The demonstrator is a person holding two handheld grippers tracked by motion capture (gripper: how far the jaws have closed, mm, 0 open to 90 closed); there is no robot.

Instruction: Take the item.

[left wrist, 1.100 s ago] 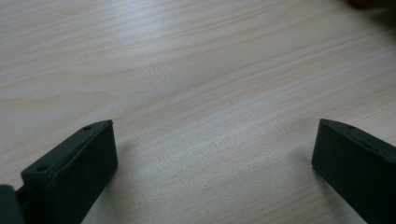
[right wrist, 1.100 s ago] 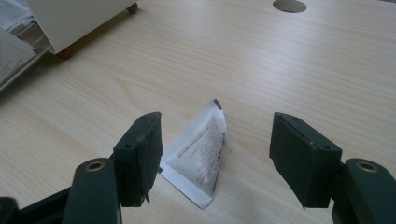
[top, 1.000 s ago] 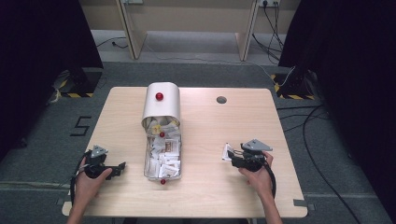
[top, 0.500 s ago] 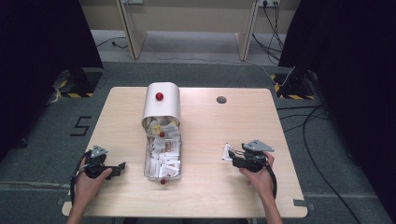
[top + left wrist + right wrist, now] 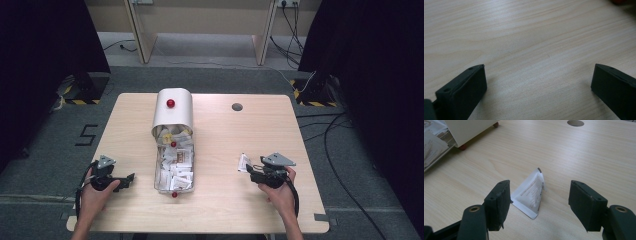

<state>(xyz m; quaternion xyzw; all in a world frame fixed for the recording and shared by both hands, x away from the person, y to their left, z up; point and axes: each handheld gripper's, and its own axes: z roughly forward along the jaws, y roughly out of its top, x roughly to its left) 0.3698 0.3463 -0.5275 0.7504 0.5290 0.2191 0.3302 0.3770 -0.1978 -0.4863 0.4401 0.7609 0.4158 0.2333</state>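
Little has moved since the earlier frames: both hands sit where they were, and the right gripper has at most eased back from the sachet.

On the left, the left gripper (image 5: 131,177) rests low over the bare pale wooden tabletop (image 5: 220,210), jaws wide apart with nothing between them. Mid-table lies one long clear tray (image 5: 174,167) heaped with white paper sachets, too many and too jumbled to count, with one white curved lid (image 5: 173,112) bearing a red knob tipped up at its far end. On the right, a single white printed sachet (image 5: 530,195) lies on the tabletop, well apart from the tray, just in front of the right gripper (image 5: 539,205), whose jaws stand open on either side of it without touching.

The step appears to be taking sachets out one by one. Next, the right gripper likely needs to swing back to the tray and close on another sachet's edge.
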